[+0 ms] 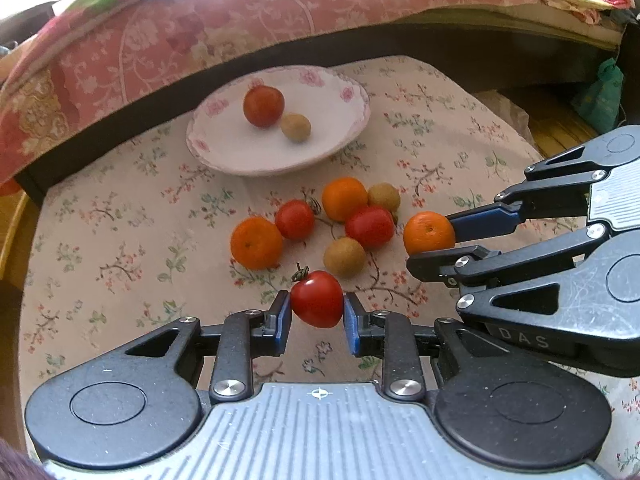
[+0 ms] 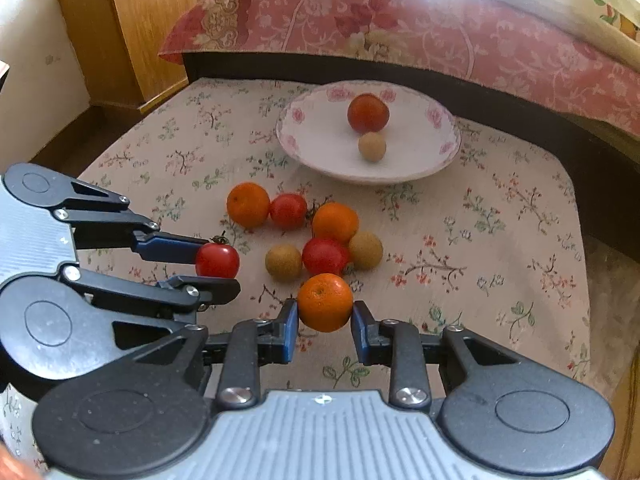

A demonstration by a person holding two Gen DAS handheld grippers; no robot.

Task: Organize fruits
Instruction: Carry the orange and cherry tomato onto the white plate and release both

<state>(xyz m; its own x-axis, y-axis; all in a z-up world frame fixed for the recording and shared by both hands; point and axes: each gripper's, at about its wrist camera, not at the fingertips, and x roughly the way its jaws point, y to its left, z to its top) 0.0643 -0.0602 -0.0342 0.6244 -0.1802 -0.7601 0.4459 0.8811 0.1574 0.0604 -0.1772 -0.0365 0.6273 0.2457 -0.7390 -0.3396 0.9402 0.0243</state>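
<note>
Tomato [image 1: 317,299] sat pinched between the blue pads of your left gripper [image 1: 316,320], its green stem pointing up and to the left, held near you above the floral tablecloth [image 1: 120,216]. Just beyond it the loose pile lay on the cloth: from the left, an orange [image 1: 256,242] touching a second tomato [image 1: 295,219], then another orange [image 1: 344,199] with a third tomato [image 1: 370,227] against it, one small brown fruit [image 1: 344,257] nearer you and another brown fruit [image 1: 384,197] behind. To the right, your right gripper [image 2: 325,320] had its jaws closed around a third orange [image 2: 325,302], which you held at the near right edge of the pile. At the far side of the cloth the white plate [image 1: 224,152] with pink flowers on its rim held a dark red tomato [image 1: 264,105] and a small brown fruit [image 1: 295,127] touching it. Behind the plate ran a pink floral bedspread [image 1: 200,32].
</note>
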